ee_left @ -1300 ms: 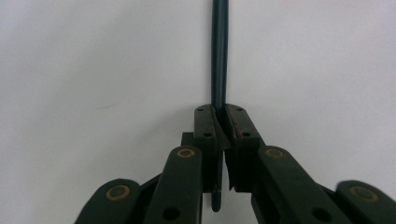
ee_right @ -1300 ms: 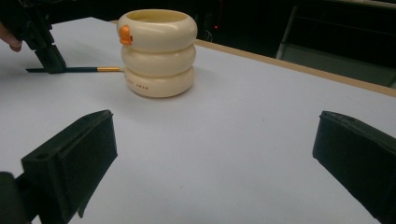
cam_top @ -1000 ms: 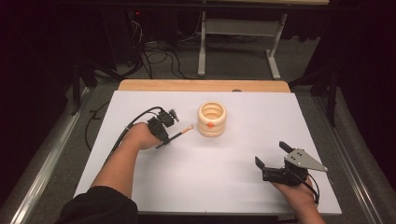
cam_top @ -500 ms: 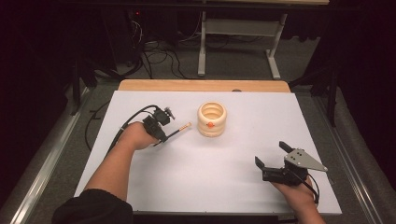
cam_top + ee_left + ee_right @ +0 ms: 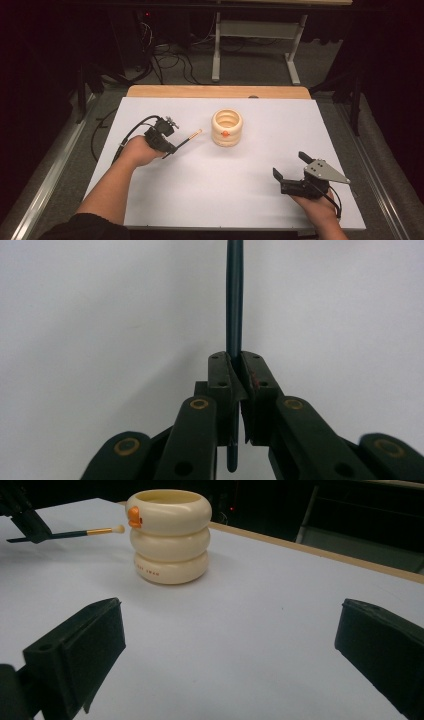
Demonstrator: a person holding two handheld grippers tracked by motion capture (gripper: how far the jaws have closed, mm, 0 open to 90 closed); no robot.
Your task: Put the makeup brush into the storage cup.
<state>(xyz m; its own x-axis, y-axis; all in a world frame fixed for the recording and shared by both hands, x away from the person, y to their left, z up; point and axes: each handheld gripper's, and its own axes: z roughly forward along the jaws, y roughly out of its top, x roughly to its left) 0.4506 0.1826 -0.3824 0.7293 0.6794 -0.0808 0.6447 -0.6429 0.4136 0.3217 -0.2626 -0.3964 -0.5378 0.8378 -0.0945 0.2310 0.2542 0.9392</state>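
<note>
The left gripper point(image 5: 169, 146), jaws pinched on a thin, light, probably slippery brush point(image 5: 190, 136) mid-handle, holds it near the table's point(image 5: 250, 200) left-centre beside the cream holder point(image 5: 226, 127); the right gripper point(image 5: 290, 172) gapes empty.

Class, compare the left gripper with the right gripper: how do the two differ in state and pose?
The left gripper is shut on a thin brush, while the right gripper is open and empty. The left gripper holds its brush tip near the cream ringed pot; the right gripper sits farther back, near the table's front edge. Both are hand-held, black and two-jawed.

Brush point(image 5: 189, 137) (thin, perhaps makeup) beside cream cup point(image 5: 226, 127).
</note>
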